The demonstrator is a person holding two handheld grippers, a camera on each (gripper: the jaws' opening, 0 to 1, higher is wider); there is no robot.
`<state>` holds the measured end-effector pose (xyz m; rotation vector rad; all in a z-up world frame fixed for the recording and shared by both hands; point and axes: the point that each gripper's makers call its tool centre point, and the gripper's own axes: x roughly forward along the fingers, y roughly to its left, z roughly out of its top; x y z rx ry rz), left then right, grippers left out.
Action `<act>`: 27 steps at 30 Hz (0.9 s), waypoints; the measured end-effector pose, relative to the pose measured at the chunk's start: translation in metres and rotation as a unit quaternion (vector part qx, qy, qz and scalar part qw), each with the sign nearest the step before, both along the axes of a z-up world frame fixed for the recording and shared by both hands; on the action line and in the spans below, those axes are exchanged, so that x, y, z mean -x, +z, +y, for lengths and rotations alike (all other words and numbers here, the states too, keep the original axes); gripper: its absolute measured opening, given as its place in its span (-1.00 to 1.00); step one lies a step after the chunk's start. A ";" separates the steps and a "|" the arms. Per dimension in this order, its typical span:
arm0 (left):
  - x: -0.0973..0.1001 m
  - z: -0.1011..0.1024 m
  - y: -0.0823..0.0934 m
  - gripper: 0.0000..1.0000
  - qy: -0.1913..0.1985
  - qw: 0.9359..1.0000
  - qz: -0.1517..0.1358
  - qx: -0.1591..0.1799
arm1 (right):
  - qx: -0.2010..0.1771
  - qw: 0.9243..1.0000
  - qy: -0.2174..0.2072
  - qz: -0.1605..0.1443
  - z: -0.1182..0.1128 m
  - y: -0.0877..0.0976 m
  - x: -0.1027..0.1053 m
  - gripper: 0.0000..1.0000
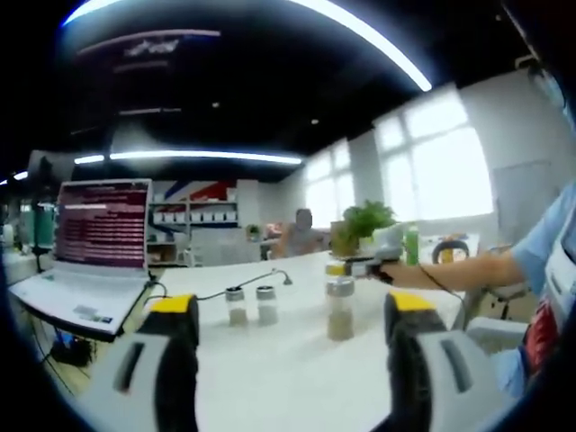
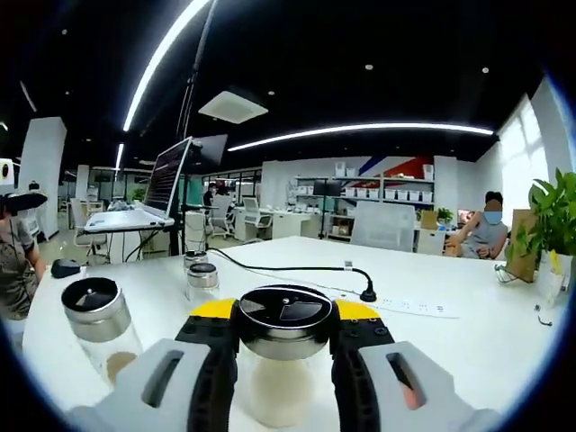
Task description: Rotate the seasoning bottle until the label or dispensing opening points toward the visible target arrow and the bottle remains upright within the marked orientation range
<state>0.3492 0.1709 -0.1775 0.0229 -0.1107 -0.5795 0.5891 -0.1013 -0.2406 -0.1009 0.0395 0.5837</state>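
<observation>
Our left gripper (image 1: pixel 286 337) has two grey moulded jaws, each with a long dark slot and a yellow cap over a black tip. Our right gripper (image 2: pixel 283 337) is built alike: grey slotted jaws, yellow bands, black inner faces. In the left gripper view we wear a light blue sleeve (image 1: pixel 547 236) over what may be a red garment, though it is blurred.
</observation>
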 end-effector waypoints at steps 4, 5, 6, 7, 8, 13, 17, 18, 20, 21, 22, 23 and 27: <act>0.000 0.001 0.001 0.80 0.001 1.000 0.000 0.003 | -0.007 1.000 0.022 -0.003 0.002 0.005 0.024 -0.24; 0.000 0.001 0.001 0.80 0.001 1.000 0.000 0.004 | -0.014 0.999 0.029 -0.001 0.002 0.006 0.030 -0.24; 0.000 0.001 0.000 0.80 0.000 1.000 0.000 0.004 | -0.014 0.999 0.033 0.000 0.002 0.005 0.034 -0.24; 0.001 0.001 0.000 0.79 0.000 1.000 0.000 0.002 | -0.016 0.999 0.035 0.002 0.002 0.005 0.039 -0.24; 0.001 0.001 0.000 0.79 0.001 1.000 0.001 0.000 | -0.018 0.999 0.036 0.004 0.002 0.004 0.044 -0.24; 0.000 0.001 -0.003 0.79 0.004 1.000 0.005 -0.004 | -0.002 0.998 0.061 -0.007 0.009 0.001 0.074 -0.24; 0.002 0.000 0.000 0.79 0.005 1.000 0.001 -0.002 | -0.009 0.997 0.074 -0.009 0.012 0.004 0.088 -0.24; 0.002 0.001 0.000 0.79 0.005 1.000 0.001 -0.001 | -0.012 0.997 0.074 -0.008 0.012 0.005 0.091 -0.24; 0.002 0.001 0.000 0.79 0.005 1.000 0.002 -0.002 | -0.012 0.997 0.075 -0.007 0.013 0.006 0.096 -0.24; 0.003 0.000 0.000 0.79 0.005 1.000 0.002 -0.002 | -0.013 0.997 0.076 -0.008 0.013 0.006 0.098 -0.24; 0.003 0.000 0.000 0.79 0.005 1.000 0.001 -0.002 | -0.012 0.997 0.077 -0.009 0.013 0.006 0.100 -0.24; 0.004 0.000 0.001 0.80 0.005 1.000 0.000 -0.002 | -0.012 0.997 0.078 -0.008 0.013 0.006 0.101 -0.24; 0.004 0.000 0.002 0.80 0.005 1.000 -0.001 0.000 | -0.016 0.997 0.081 -0.005 0.014 0.002 0.105 -0.24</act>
